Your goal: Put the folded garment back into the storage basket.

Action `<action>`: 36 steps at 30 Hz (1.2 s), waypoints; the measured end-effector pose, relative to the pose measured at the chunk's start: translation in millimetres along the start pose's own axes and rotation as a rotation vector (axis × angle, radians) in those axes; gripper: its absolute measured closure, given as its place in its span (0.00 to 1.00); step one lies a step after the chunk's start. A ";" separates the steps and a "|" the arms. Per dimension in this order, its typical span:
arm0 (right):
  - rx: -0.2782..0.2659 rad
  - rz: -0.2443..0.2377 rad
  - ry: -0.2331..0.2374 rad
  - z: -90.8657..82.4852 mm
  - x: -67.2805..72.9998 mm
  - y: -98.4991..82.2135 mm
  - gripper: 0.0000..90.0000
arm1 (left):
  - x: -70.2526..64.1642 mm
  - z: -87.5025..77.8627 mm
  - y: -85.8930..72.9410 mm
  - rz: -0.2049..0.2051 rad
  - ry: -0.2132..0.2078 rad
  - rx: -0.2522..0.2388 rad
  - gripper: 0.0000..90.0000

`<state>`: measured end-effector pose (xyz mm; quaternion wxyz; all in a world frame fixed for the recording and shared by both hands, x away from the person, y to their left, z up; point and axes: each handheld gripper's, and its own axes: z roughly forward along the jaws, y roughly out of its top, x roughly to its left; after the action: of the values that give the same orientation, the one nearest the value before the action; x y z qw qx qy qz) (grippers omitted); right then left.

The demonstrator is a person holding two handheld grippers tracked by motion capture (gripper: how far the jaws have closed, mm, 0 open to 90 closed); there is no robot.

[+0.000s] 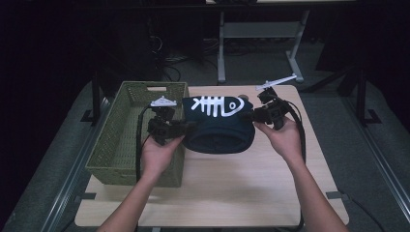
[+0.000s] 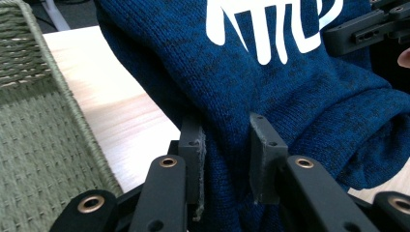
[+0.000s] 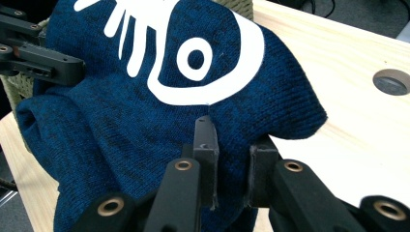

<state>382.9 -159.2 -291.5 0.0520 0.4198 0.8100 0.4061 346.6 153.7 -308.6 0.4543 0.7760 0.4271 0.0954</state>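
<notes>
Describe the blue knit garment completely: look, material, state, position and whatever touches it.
The blue knit garment is a dark navy, finely knitted fabric, folded into a thick rounded bundle with a white fish-skeleton print facing up. It sits over the wooden table, beside the green woven basket; whether it rests on the tabletop or is lifted slightly cannot be told. The left gripper pinches its left edge and the right gripper pinches its right edge, fabric bunched between each pair of jaws.

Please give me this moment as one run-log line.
left gripper: shut on sweater | right gripper: shut on sweater | sweater: held above table, beside basket
</notes>
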 end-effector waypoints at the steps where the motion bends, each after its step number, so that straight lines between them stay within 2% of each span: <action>1: -0.001 0.000 0.004 1.3 1.6 1.8 0.87 | 1.5 -2.4 0.3 0.001 0.003 -0.003 0.79; 6: -0.003 -0.013 0.009 3.4 3.2 4.2 0.87 | 3.9 -5.3 -0.2 -0.001 0.004 -0.003 0.79; 14: -0.002 -0.006 0.019 7.9 8.5 10.6 0.87 | 9.5 -13.2 0.7 -0.002 0.012 -0.003 0.79; 36: 0.013 -0.056 0.034 24.3 28.6 29.4 0.87 | 27.8 -34.9 -3.9 -0.008 0.038 -0.011 0.79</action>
<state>393.7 -114.3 -279.7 0.0469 0.3903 0.8248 0.4064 342.8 197.2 -298.4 0.4509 0.7697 0.4381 0.1108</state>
